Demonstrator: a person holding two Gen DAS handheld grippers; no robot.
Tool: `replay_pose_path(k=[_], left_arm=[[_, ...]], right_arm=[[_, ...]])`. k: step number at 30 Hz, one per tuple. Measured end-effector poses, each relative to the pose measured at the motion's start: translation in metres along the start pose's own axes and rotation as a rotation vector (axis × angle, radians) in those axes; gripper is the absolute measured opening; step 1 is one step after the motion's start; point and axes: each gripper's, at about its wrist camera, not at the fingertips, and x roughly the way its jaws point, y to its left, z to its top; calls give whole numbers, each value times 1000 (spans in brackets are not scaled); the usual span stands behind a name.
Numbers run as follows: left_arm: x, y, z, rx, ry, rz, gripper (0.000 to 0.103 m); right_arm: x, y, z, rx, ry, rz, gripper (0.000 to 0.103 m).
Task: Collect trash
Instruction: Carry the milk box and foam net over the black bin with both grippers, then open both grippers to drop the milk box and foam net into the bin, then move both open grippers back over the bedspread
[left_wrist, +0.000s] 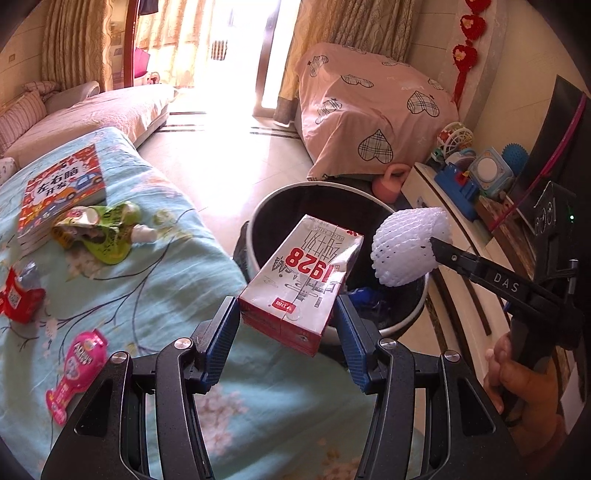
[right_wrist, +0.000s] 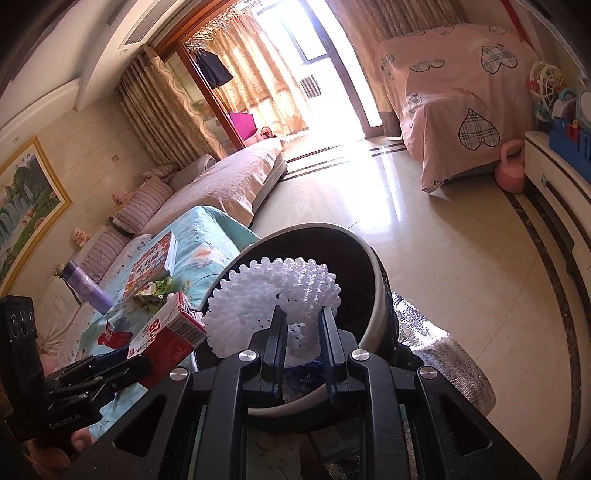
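Note:
My left gripper (left_wrist: 288, 317) is shut on a red and white milk carton (left_wrist: 301, 278), held over the near rim of the black trash bin (left_wrist: 273, 206). My right gripper (right_wrist: 301, 314) is shut on a white foam fruit net (right_wrist: 273, 295), which hangs above the bin (right_wrist: 373, 280). In the left wrist view the net (left_wrist: 410, 247) and the right gripper (left_wrist: 439, 251) come in from the right, over the bin's right side. The carton (right_wrist: 168, 338) shows at the left of the right wrist view. On the light blue cloth lie a green pouch (left_wrist: 99, 230), a red wrapper (left_wrist: 18, 295) and a pink pouch (left_wrist: 75, 369).
A children's book (left_wrist: 61, 188) lies on the cloth-covered table (left_wrist: 155, 280). A purple bottle (right_wrist: 86, 288) stands farther back on it. A low cabinet with toys (left_wrist: 476, 177) runs along the right. A pink kettlebell (right_wrist: 511, 168) sits on the tiled floor by covered furniture (left_wrist: 369, 110).

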Motion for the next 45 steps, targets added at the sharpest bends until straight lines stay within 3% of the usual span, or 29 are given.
replay_pose_path(k=[14,16,18,24,36,45], left_arm=[[29,-16,14,17,33,-35,53],[29,-15,14,9,35,-55,54],[27,-14,12,7,35,-58,55],[12,-6,-1,-14,15,-48,58],[-31,55,-54,-145,-1,28,60],[-61,111,-92,-227,-9,96,60]], right_arm=[[18,-5,13,-39,41,-31,23],[19,-6,13,-43,43,-28,30],[20,-7,14,-42,45,-24,50],[15,-9,10,-31,44,-16,52],[0,23,-17,-29,45,72,68],[4,65,-47,-49,88,137,72]])
